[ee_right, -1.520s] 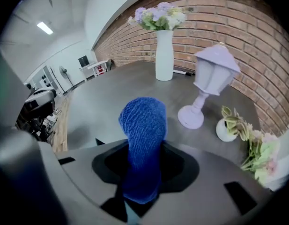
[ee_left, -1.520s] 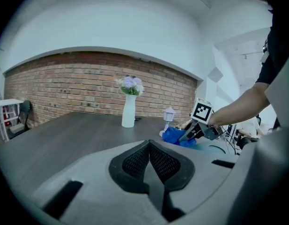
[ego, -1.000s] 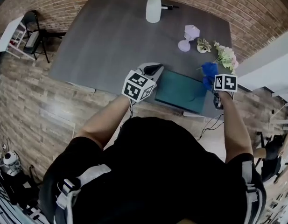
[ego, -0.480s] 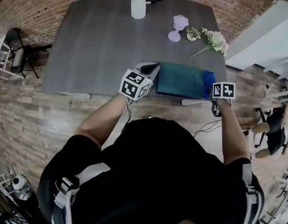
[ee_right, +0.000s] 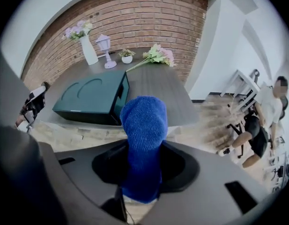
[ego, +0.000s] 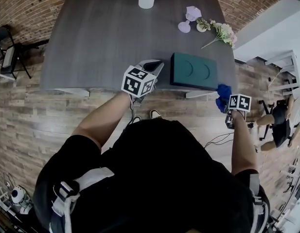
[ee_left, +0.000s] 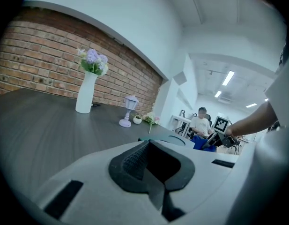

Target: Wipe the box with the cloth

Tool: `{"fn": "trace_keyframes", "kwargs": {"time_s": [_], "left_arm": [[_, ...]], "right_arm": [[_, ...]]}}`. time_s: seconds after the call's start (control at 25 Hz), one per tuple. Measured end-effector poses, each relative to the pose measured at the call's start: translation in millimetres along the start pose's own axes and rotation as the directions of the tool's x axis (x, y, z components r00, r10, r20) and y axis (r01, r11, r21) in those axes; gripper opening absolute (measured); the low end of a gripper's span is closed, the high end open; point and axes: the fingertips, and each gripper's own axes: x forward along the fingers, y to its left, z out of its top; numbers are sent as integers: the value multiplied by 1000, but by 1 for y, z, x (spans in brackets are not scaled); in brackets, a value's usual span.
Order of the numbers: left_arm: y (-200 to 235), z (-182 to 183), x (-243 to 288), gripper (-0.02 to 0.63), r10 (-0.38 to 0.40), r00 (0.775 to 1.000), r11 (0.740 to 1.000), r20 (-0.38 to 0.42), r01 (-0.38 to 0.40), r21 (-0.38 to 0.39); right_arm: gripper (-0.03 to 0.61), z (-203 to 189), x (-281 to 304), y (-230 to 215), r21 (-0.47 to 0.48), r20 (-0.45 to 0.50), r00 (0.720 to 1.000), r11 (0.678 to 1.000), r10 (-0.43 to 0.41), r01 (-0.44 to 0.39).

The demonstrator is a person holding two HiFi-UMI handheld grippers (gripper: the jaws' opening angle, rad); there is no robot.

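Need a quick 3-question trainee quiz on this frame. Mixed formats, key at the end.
1. Multiple choice: what is clamped in the right tool?
A) a blue cloth
B) a white vase
C) nothing

2. True or false: the cloth lies spread flat on top of the box.

3. Fill in: in the head view, the tool beside the box's left end is the ___ tool.

Key:
1. A
2. False. The cloth hangs bunched in the right tool, off the box and past its right end.
3. Left. The left tool is there, with nothing in it.
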Motion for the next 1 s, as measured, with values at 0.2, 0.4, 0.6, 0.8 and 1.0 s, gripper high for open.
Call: {"fn": "trace_keyframes", "kwargs": {"time_s": [0.2,0.4,0.6,0.8,1.0], "left_arm": [[26,-9,-38,11,94,995,995,25,-93,-38],[48,-11,-81,9,212,975,974,66,-205,-98],[79,-27,-130,11,314,947,940,72,-300,-164],[92,-34,-154,10,352,934,924,63,-336,-183],[87,-28,-143,9,306,950,943,58,-294,-158]], "right_arm": [[156,45,-11,-20,-1,79,992,995,-102,103],[156,113,-11,16,-106,149,983,987,-106,122],[156,154,5,175,-369,185,980,929,76,-3],[156,122,-26,365,-611,59,885,718,462,-334],[156,117,-48,371,-609,92,856,709,508,-355]]}}
